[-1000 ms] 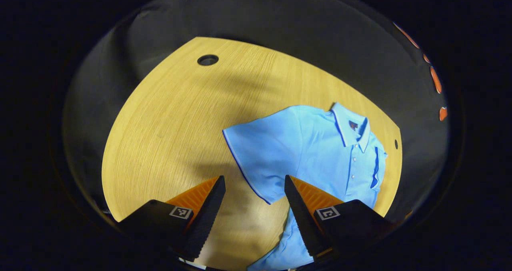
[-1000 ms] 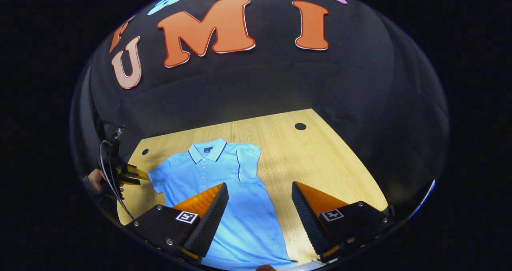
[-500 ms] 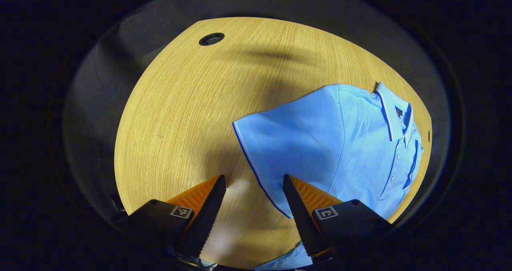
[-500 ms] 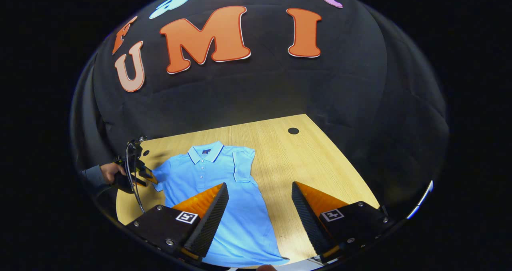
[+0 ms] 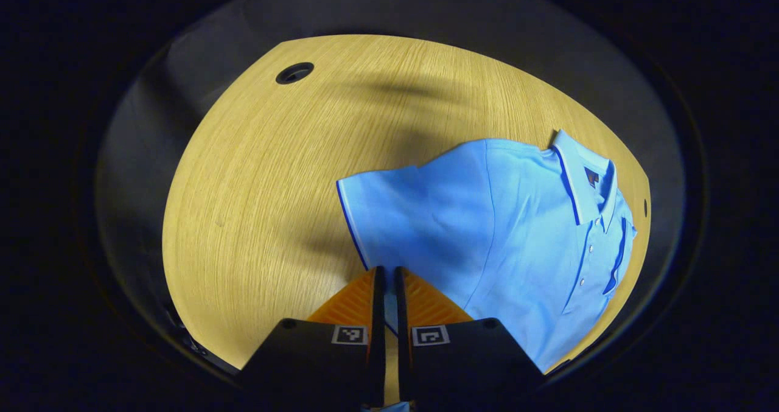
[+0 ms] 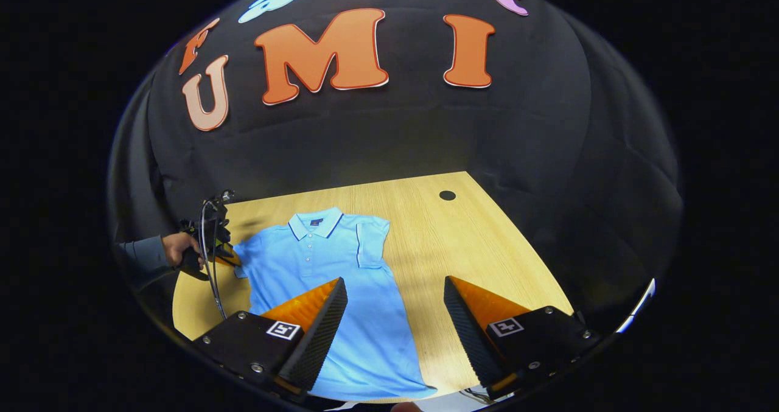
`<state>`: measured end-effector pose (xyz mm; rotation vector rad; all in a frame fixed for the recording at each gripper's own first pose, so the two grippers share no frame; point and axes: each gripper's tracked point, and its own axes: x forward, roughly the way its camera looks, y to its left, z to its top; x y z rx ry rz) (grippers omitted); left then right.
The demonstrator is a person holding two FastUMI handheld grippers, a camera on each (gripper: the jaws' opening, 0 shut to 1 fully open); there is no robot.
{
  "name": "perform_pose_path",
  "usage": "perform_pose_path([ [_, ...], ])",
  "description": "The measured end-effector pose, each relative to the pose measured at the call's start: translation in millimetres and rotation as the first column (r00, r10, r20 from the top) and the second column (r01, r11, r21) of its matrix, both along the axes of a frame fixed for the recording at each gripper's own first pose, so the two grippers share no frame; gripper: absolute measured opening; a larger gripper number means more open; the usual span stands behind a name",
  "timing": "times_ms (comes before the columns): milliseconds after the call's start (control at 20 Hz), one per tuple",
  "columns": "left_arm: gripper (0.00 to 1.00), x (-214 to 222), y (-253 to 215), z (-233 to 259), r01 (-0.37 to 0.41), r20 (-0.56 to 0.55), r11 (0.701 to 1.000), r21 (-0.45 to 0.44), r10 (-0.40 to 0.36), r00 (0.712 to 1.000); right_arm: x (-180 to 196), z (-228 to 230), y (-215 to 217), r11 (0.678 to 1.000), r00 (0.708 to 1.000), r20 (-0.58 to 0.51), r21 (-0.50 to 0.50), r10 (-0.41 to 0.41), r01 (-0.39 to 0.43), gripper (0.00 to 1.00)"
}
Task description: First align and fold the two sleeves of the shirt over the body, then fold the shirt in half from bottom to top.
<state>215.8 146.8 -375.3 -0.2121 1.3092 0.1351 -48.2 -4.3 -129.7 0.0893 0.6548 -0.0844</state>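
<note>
Left gripper view: left gripper (image 5: 387, 278) clenched on the hem of the shirt's near sleeve (image 5: 389, 223), cloth pinched between both fingers. Blue shirt (image 5: 517, 247) lies ahead and right of the tips on the wooden table (image 5: 261, 174).

Right gripper view: right gripper (image 6: 394, 302) released, fingers wide apart above the shirt's (image 6: 341, 290) lower part. Far sleeve (image 6: 371, 241) already folded over the body. Left gripper (image 6: 226, 255), in a hand (image 6: 178, 249), sits far left at the other sleeve.

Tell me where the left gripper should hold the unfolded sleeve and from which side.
Grip the sleeve at its hem corner, coming from the outer side over the bare table. That edge lies flat and free beyond the body. The left gripper looks shut there; the right gripper hangs open.
</note>
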Motion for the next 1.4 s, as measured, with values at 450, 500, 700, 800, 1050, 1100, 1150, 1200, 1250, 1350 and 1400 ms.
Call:
perform_pose_path([
  [450,0.13,23.9,-19.3,36.2,0.117,0.131,0.99,-0.081,-0.106,0.986,-7.1,-7.1,-0.6,0.999,0.999,0.006,0.024,-0.04,0.04,0.97],
  [500,0.12,27.0,-25.6,40.0,0.148,0.144,0.986,-0.074,-0.136,0.98,-8.4,-8.6,-3.6,0.999,0.999,0.007,0.016,-0.05,0.05,0.97],
  [700,0.13,38.9,-59.7,55.8,0.254,0.194,0.965,-0.071,-0.237,0.952,-18.3,-20.8,-0.5,0.997,0.997,-0.027,0.031,-0.067,0.068,0.97],
  [800,0.13,42.5,-75.6,58.2,0.316,0.2,0.948,-0.045,-0.301,0.932,-21.4,-23.5,0.1,0.997,0.996,-0.041,0.026,-0.076,0.078,0.97],
  [1050,0.12,43.9,-129.9,63.7,0.44,0.234,0.895,-0.075,-0.413,0.88,-31.8,-36.5,3.1,0.996,0.994,-0.074,0.035,-0.081,0.083,0.97],
  [1100,0.12,41.8,-141.8,65.4,0.459,0.249,0.883,-0.098,-0.424,0.871,-32.5,-36.4,3.6,0.996,0.994,-0.075,0.038,-0.08,0.083,0.97],
  [1150,0.12,37.2,-153.7,68.5,0.48,0.268,0.867,-0.136,-0.434,0.86,-33.6,-36.1,4.9,0.996,0.995,-0.074,0.047,-0.074,0.077,0.97],
  [1200,0.18,31.9,-163.4,72.5,0.497,0.277,0.851,-0.17,-0.443,0.853,-33.7,-35.5,4.7,0.996,0.995,-0.072,0.053,-0.069,0.072,0.97],
  [1250,0.27,22.9,-166.9,75.4,0.5,0.279,0.845,-0.188,-0.443,0.852,-32.6,-35.9,3.9,0.997,0.996,-0.072,0.054,-0.059,0.063,0.97],
  [1350,0.58,13.4,-157.4,77.8,0.497,0.288,0.854,-0.154,-0.443,0.849,-32.6,-35.5,1.2,0.998,0.997,-0.068,0.054,-0.035,0.039,0.97],
  [1400,0.71,6.2,-151.6,81.2,0.496,0.298,0.858,-0.131,-0.443,0.846,-32.7,-36.2,2.0,0.998,0.997,-0.069,0.059,-0.019,0.023,0.97],
])
